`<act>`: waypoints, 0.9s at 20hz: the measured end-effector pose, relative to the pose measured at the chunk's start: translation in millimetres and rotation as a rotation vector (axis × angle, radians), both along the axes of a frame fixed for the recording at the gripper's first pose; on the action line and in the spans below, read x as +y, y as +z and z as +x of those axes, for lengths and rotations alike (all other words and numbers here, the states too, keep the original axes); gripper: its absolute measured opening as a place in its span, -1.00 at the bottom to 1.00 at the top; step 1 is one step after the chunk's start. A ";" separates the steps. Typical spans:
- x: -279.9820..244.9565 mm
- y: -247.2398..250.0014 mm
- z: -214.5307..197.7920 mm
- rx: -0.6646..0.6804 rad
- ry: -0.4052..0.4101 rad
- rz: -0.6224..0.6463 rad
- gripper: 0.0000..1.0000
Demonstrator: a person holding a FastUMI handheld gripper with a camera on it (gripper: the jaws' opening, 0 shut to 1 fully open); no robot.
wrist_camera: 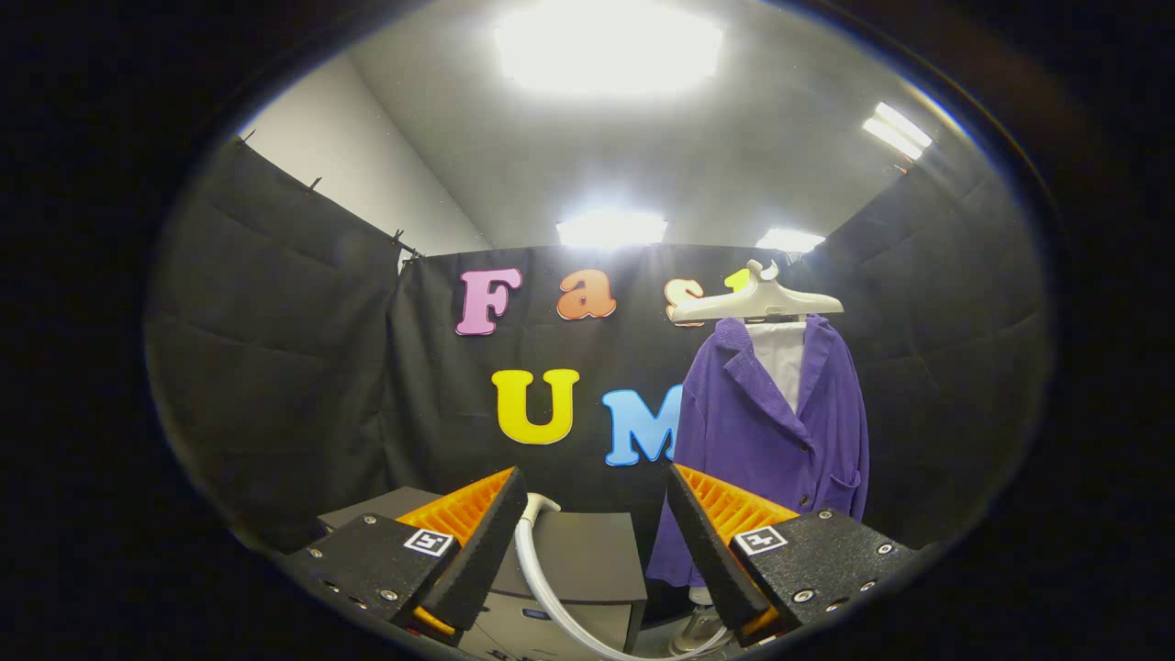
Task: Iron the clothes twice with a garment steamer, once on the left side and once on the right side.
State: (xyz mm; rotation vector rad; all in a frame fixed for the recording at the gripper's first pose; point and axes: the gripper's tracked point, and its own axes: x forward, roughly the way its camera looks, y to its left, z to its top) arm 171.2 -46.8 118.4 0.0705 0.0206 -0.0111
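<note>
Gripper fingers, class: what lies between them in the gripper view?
A white hose curves between the open gripper fingers, above a grey cabinet.

A jacket (780, 431) is hung on a hanger (757, 301) beyond the spread fingers (486, 542). A hose (542, 569) is seen between them, before a cabinet (597, 560) left of the jacket.

We see black cloth walls (275, 349) closing in the booth, pinned along the top with small clips (400, 240). Above them rises a pale ceiling (643, 156) with bright light panels (608, 46). Low down stands a dark grey cabinet (587, 555).
</note>
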 end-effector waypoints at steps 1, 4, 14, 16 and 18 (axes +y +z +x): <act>2.4 2.5 13.2 0.003 -0.012 -0.001 0.89; 10.0 5.5 47.7 0.018 -0.046 -0.014 0.90; 24.6 -12.5 151.9 0.107 -0.111 0.043 0.89; 24.2 -25.5 175.7 0.158 -0.127 0.045 0.88; 28.9 -42.7 202.5 0.218 -0.134 0.062 0.89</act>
